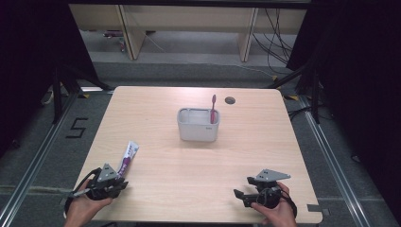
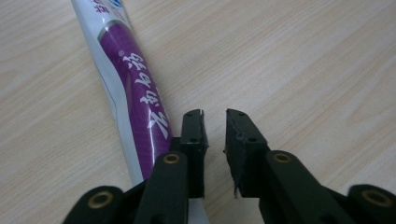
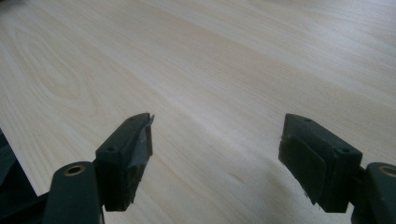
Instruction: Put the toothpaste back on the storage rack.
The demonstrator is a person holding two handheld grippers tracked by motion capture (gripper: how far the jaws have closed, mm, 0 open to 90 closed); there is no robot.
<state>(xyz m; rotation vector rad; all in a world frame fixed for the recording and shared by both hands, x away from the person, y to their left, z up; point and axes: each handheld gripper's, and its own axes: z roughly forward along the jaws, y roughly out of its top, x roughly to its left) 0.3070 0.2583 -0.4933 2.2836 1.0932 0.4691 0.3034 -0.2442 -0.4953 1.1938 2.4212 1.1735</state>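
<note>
Two hands come in at the bottom of the high view, each holding tongs. On the left side, the left hand (image 1: 85, 201) holds the left tongs (image 1: 124, 182) low over the table (image 1: 198, 161), pointing toward 1 o'clock. On the right side, the right hand (image 1: 276, 208) holds the right tongs (image 1: 242, 189) pointing toward 9 o'clock, close to the near edge.

Lots of bare wood lies between the two hands and all around the middle. A grey tub (image 1: 198, 125) sits past the middle, toward 12 o'clock, well apart from both tongs. A pink toothbrush (image 1: 213, 108) stands in the tub's right end, leaning a little. A small dark hole (image 1: 230, 100) is near the far edge.

A purple and white toothpaste tube (image 1: 127, 156) lies flat near the left edge. In the left gripper view the tube (image 2: 135, 102) runs off toward 11 o'clock, just beside the left jaw, not between the jaws. The left tongs (image 2: 215, 133) have only a thin gap and pinch nothing. The right tongs (image 3: 215, 140) are spread wide over bare wood.
</note>
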